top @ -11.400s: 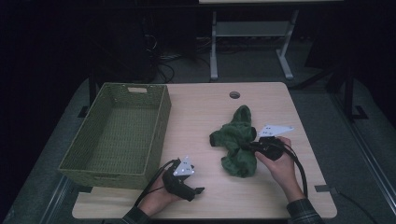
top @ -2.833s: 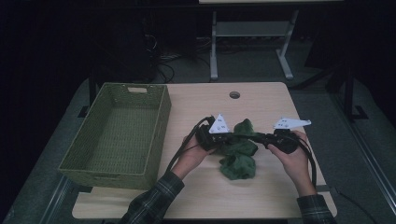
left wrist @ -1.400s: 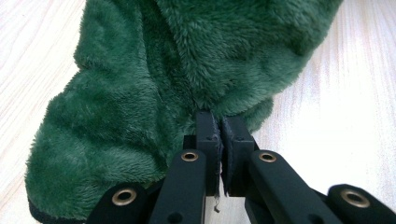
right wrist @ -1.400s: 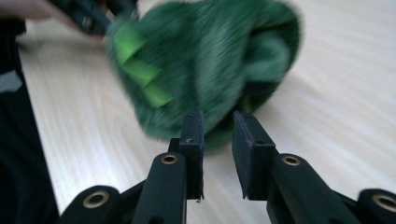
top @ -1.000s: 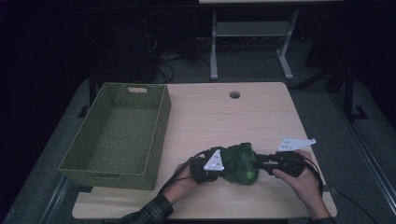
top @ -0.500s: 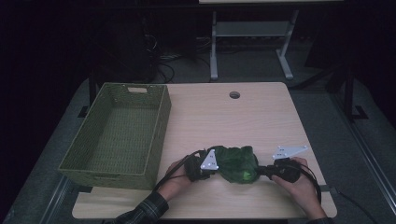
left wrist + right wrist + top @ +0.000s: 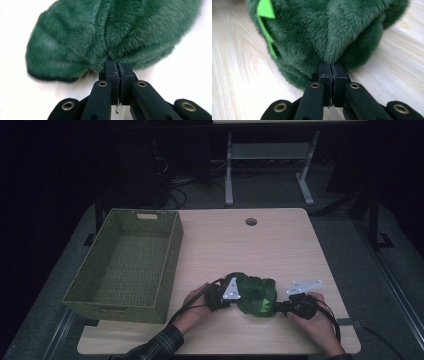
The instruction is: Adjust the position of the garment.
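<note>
A bunched green plush garment (image 7: pixel 256 295) lies on the wooden tabletop (image 7: pixel 240 245) close to its near edge, a little right of the middle of that edge, gathered into a compact mound. The left gripper (image 7: pixel 231 296) meets it from the left side and the right gripper (image 7: pixel 278 307) from the right, each held in one of the person's hands, whose forearms come in over the near edge. In the left gripper view the fingers (image 7: pixel 113 70) are pressed together on a pinch of the green pile, which puckers into folds radiating from the grip point (image 7: pixel 110 32); a dark hem runs along the garment's lower left margin there. In the right gripper view the fingers (image 7: pixel 337 72) are likewise clamped together on a fold of the fur (image 7: pixel 329 30), and a row of bright lime-green felt points shows on the garment's upper left side. Both grips sit low, near the wood, with the garment resting on the tabletop between them. A woven green basket (image 7: pixel 100 295) stands along the left edge of the tabletop, well apart from the garment, its near right corner not far from the left hand. A round cable hole (image 7: pixel 251 221) sits near the far edge.
</note>
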The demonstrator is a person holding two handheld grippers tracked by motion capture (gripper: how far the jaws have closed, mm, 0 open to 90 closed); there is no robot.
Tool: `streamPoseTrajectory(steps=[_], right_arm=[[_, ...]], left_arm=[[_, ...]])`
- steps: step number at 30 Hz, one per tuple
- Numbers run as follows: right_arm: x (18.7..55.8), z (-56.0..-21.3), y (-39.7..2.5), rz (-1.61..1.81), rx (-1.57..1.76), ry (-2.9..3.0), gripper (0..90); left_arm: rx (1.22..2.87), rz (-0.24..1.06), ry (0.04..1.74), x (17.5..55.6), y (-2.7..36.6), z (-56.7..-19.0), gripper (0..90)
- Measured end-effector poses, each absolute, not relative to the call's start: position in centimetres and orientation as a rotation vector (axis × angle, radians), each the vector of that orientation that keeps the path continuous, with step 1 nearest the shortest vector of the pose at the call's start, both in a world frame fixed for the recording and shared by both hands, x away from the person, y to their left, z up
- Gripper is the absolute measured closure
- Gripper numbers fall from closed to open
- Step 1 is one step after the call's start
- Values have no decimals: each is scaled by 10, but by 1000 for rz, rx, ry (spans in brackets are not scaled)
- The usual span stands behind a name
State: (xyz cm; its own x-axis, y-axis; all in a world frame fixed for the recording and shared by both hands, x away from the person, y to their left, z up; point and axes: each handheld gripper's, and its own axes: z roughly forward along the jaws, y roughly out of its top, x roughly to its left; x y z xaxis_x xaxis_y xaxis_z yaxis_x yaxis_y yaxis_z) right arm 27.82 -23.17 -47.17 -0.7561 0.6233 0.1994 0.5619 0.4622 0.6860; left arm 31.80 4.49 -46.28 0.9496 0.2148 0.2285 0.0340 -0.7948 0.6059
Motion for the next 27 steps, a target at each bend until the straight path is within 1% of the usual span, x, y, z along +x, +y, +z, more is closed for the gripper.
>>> streamPoseTrajectory(steps=[6,9,11,12,13,14,18,22,25,27], right_arm=[[278,-471,-221,1187,1033,2639,880],[277,-470,-222,1194,1029,2633,861],[276,-468,-225,1211,1014,2616,808],[276,-466,-226,1222,1022,2605,754],[275,-465,-228,1231,1027,2593,725],[275,-463,-230,1244,1020,2577,678],[272,-456,-238,1286,1040,2516,541],[270,-447,-247,1329,1027,2466,484],[270,-441,-254,1366,1039,2420,462],[270,-438,-259,1384,1041,2401,456]], left_arm=[[2455,373,221,329,46,-464,879],[2452,363,241,330,47,-463,868],[2444,347,271,330,48,-462,834],[2436,344,279,331,49,-461,811],[2429,340,296,331,50,-460,794],[2420,333,308,331,51,-458,767],[2378,291,375,330,59,-450,642],[2352,270,409,327,69,-445,589],[2337,258,431,323,74,-441,597],[2341,253,428,320,76,-440,631]])
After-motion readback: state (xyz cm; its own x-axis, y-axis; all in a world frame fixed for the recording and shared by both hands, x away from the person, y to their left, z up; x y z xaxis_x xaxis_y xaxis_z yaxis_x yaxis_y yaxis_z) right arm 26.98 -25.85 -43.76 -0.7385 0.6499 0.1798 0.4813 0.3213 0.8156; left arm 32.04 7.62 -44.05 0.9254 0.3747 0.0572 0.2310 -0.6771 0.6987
